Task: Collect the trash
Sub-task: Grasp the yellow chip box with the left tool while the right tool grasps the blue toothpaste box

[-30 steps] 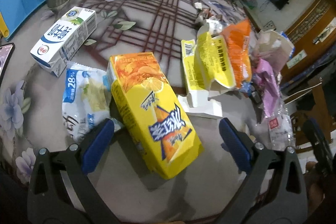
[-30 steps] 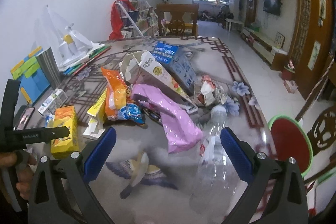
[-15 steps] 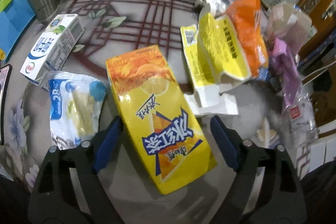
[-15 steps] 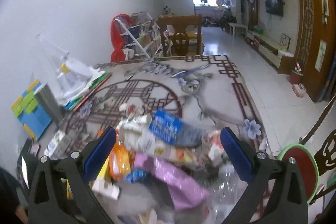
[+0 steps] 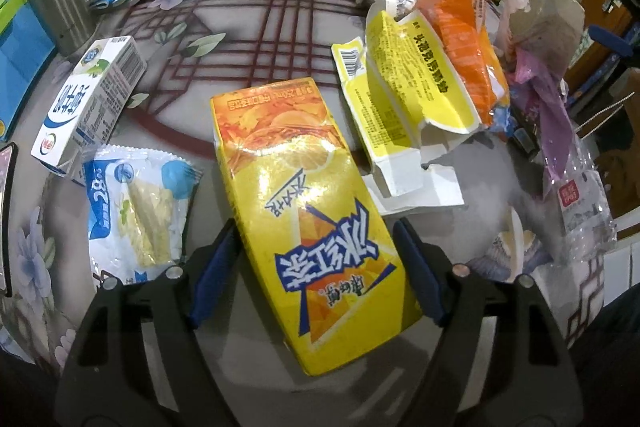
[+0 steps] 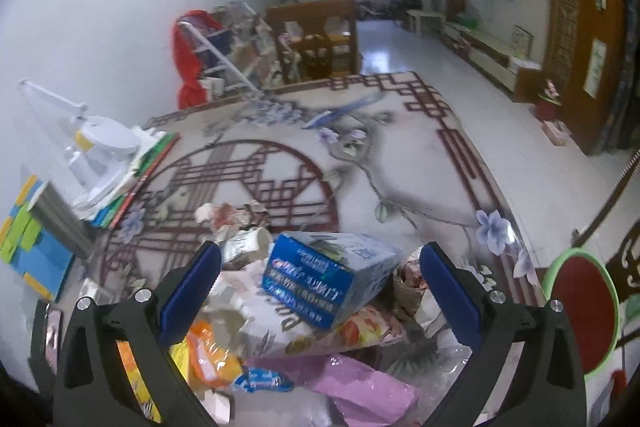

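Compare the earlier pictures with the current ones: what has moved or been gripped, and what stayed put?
The left gripper has come down around the yellow drink carton; its jaws are closing, the left pad at the carton's edge, the right still apart. The right gripper swung from the clear bottle to above the blue box, open. The carton, milk carton and snack wrapper stayed put.

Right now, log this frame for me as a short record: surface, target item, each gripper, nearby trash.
surface: patterned table strewn with litter
target item: yellow tea carton lying flat, its near half between the left gripper's fingers
left gripper: jaws closing around the carton; left pad at its edge, right pad just clear
right gripper: open, empty, above the litter pile, blue box ahead
beside carton: blue-and-white snack wrapper and white milk carton on one side, torn yellow box on the other
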`<action>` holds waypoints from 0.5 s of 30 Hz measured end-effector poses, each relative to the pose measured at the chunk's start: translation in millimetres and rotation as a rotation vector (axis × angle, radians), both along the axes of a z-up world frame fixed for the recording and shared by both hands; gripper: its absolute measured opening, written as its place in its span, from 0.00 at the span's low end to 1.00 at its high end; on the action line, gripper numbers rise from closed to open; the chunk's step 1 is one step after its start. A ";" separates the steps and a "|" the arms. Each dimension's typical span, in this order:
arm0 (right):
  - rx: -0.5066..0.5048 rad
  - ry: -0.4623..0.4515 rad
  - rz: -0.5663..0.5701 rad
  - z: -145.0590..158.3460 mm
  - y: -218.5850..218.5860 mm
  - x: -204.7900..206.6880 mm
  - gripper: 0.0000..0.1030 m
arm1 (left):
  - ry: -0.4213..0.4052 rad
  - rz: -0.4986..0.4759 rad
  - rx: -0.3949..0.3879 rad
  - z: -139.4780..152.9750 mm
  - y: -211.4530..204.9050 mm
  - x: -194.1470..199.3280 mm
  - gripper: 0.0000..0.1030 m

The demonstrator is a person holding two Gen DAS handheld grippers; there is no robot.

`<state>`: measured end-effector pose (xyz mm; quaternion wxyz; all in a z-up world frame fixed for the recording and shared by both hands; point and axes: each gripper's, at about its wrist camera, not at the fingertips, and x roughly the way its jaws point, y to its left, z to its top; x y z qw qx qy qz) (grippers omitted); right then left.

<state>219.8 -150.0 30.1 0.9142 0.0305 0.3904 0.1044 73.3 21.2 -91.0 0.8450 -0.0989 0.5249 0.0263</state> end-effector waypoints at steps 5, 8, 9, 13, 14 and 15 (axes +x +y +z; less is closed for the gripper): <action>0.034 0.078 -0.055 -13.7 1.7 14.1 0.82 | -0.003 -0.009 -0.001 0.7 0.9 1.1 0.71; 0.041 0.110 -0.076 -20.5 -1.3 17.6 0.66 | -0.003 -0.011 -0.006 1.5 2.6 1.8 0.68; 0.045 0.122 -0.073 -22.1 -2.6 18.3 0.64 | -0.003 -0.012 -0.011 1.4 3.6 2.0 0.68; 0.050 0.138 -0.053 -22.4 -6.3 14.5 0.61 | -0.002 -0.018 -0.025 2.4 4.6 1.8 0.64; 0.055 0.137 -0.045 -22.0 -7.5 12.9 0.59 | -0.003 -0.017 -0.031 2.7 5.4 1.3 0.62; 0.056 0.133 -0.044 -20.9 -9.6 11.0 0.58 | -0.008 -0.013 -0.032 3.9 5.9 0.6 0.62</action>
